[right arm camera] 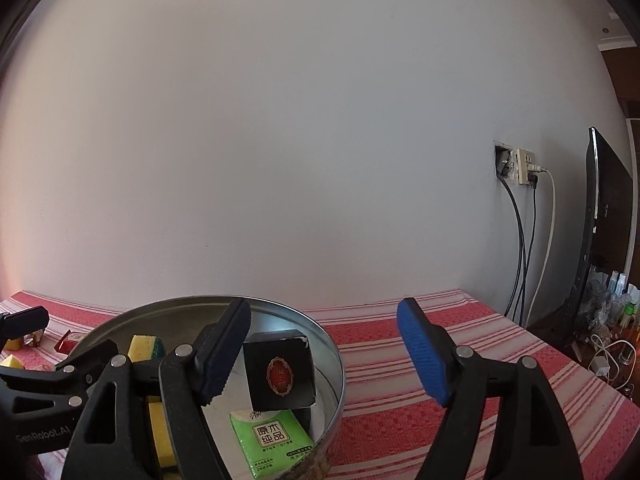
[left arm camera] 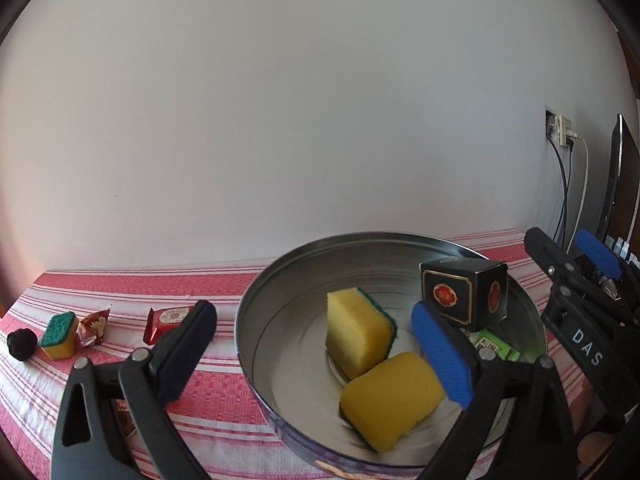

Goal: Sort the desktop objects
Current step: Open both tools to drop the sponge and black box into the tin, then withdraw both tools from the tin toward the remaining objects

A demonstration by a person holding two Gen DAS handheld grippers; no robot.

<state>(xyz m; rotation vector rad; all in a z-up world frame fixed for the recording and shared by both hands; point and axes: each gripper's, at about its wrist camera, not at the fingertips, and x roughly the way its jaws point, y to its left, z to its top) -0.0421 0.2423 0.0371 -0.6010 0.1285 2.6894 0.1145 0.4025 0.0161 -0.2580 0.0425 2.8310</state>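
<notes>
Sponges (left arm camera: 362, 332) on edge in round tin (left arm camera: 256, 312), long axes slanting toward the rim; both tools spread, empty.

two yellow sponges (left arm camera: 362, 334), tilted black box (left arm camera: 466, 294), green packet (right arm camera: 270, 442) in tin (left arm camera: 256, 304)

The left gripper (left arm camera: 316, 348) points forward and somewhat downward, its jaws spread wide with nothing pressed between the pads. One finger (left arm camera: 186, 350) carries a dark pad, the other (left arm camera: 442, 354) a blue one. The right gripper (right arm camera: 324, 354) points nearly level, its jaws also apart and gripping nothing. In the left wrist view it shows at the right edge, just beside the left gripper. A bit of a hand (left arm camera: 596, 446) shows beneath it there.
</notes>
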